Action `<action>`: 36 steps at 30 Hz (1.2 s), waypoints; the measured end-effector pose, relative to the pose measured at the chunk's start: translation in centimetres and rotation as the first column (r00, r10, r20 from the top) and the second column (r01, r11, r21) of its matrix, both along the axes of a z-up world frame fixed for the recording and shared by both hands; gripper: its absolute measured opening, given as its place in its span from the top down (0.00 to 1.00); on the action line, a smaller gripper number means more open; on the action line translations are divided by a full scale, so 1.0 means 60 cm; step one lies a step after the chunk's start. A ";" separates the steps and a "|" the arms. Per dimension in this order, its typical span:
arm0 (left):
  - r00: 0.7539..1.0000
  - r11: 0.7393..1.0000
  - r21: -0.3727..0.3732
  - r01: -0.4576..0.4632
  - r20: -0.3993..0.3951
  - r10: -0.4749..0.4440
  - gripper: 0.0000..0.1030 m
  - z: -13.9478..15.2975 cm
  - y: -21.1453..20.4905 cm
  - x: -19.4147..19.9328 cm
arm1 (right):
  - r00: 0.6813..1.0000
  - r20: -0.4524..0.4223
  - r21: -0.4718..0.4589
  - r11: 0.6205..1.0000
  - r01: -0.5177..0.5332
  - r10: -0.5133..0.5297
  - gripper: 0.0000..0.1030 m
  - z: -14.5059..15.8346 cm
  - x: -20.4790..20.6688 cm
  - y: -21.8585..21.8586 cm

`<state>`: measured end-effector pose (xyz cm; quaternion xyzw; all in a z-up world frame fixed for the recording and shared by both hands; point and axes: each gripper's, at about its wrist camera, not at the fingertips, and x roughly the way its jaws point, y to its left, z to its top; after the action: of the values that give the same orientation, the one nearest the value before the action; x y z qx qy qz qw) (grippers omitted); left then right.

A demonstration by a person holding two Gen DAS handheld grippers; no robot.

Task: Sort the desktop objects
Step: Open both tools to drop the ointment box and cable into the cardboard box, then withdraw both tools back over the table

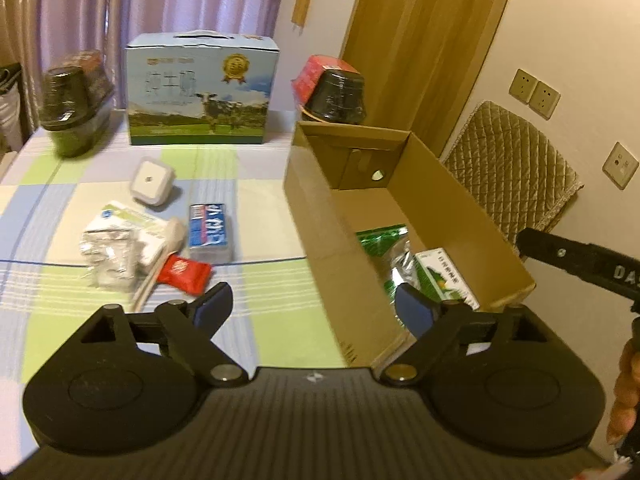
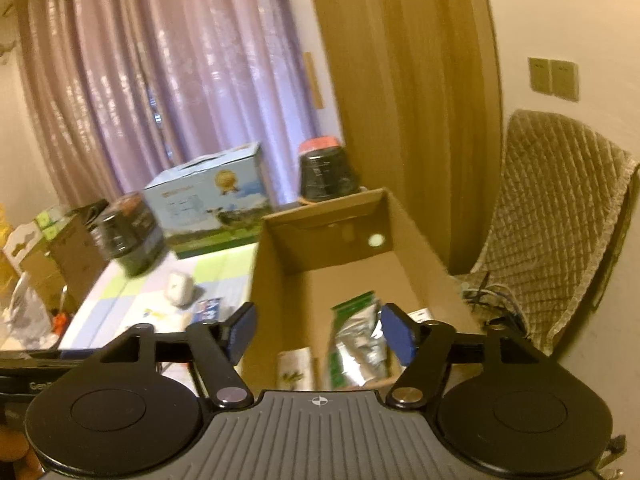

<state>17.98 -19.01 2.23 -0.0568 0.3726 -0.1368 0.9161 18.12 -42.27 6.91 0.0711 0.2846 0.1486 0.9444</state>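
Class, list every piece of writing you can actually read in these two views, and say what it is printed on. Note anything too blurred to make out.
"DAS": white letters on the right gripper's black body, cut off at the picture edge.
"Gen": white letters on the left gripper's black body, also cut off.
Milk carton: cow picture and gold seal, print too blurred.
Blue packet: characters blurred.
Green box in the cardboard box: unreadable.
Red sachet: logo unreadable.

Black hand-held gripper (image 1: 314, 312), blue pads (image 1: 212, 306)
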 end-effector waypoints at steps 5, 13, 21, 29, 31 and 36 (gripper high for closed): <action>1.000 0.999 0.028 -0.024 0.018 0.023 0.08 0.003 0.048 -0.052 | 0.998 0.007 0.030 0.998 -0.060 0.060 0.23 0.005 -0.050 0.046; 0.994 0.993 0.058 -0.106 0.024 0.105 0.03 -0.007 0.149 -0.131 | 0.988 -0.036 0.055 0.988 -0.146 0.148 0.08 -0.019 -0.102 0.124; 0.985 0.980 0.097 -0.172 0.005 0.173 0.01 -0.025 0.231 -0.166 | 0.977 -0.066 0.016 0.979 -0.202 0.202 0.07 -0.041 -0.130 0.166; 0.979 0.975 0.100 -0.200 -0.005 0.202 0.01 -0.033 0.259 -0.176 | 0.970 -0.094 0.010 0.975 -0.223 0.223 0.06 -0.053 -0.141 0.191; 0.978 0.974 0.096 -0.206 -0.006 0.207 0.01 -0.034 0.261 -0.177 | 0.969 -0.101 0.006 0.974 -0.227 0.226 0.06 -0.057 -0.143 0.197; 0.976 0.972 0.101 -0.213 -0.017 0.215 0.01 -0.041 0.269 -0.182 | 0.965 -0.113 0.008 0.972 -0.235 0.235 0.06 -0.067 -0.147 0.209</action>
<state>7.07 -2.89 -0.22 -0.0531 0.3831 -0.0179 0.9220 9.32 -29.75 2.92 0.0425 0.3445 0.2545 0.9026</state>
